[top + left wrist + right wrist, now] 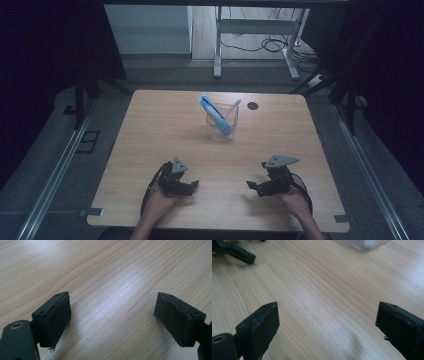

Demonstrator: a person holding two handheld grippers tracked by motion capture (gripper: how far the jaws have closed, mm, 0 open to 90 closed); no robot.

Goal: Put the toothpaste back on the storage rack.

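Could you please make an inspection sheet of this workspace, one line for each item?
Surface: wooden table, bare around the cup; a dark round hole near its far edge.
Job's things: clear cup standing at the table's middle, with a blue tube and a toothbrush leaning inside it.
Clutter: nothing seen.
Grippers: left gripper and right gripper both open with nothing between the jaws, each held low over the near part of the table.
Cables: a black cable trails from the left gripper; loose cables lie on the floor behind.
Surroundings: metal desk frame beyond the table; floor rails at both sides; dark curtains.
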